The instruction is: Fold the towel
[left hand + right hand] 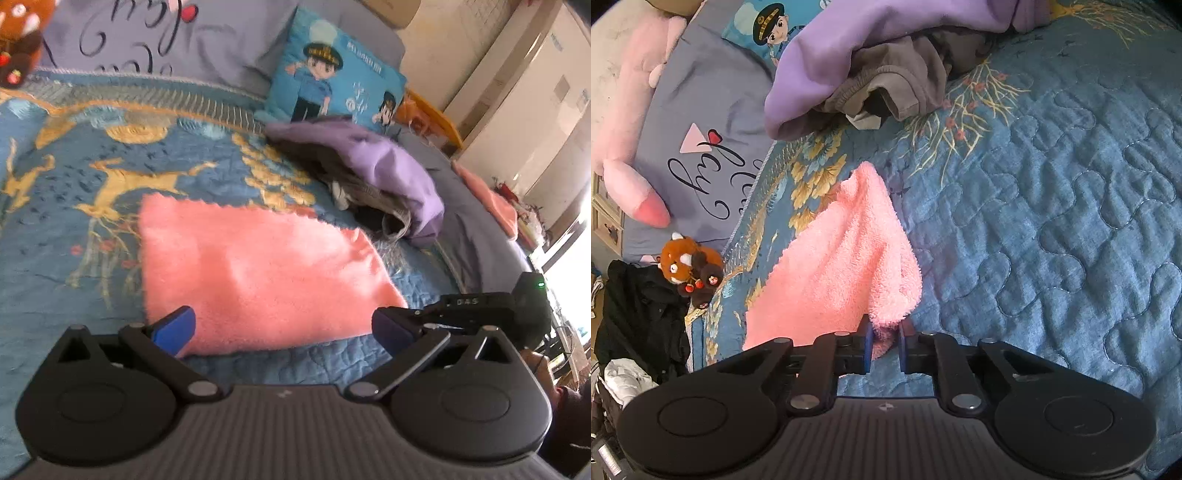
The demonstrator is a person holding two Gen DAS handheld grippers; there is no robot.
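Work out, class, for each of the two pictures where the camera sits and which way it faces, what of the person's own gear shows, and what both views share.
Left wrist: sits on the left gripper, looking down along its open fingers at the pink towel lying flat on the blue quilt; the right gripper shows at the right.
Right wrist: sits on the right gripper, looking down at a towel corner pinched between its pads.
Shared: towel, quilt, purple garment, cartoon pillow, brown plush toy.

1. The pink towel (255, 273) was fluffy terry cloth with a zigzag-cut far edge.
2. It lay spread on the blue quilted bedspread (1052, 221) of the bed.
3. One near corner was bunched and lifted off the bedspread.
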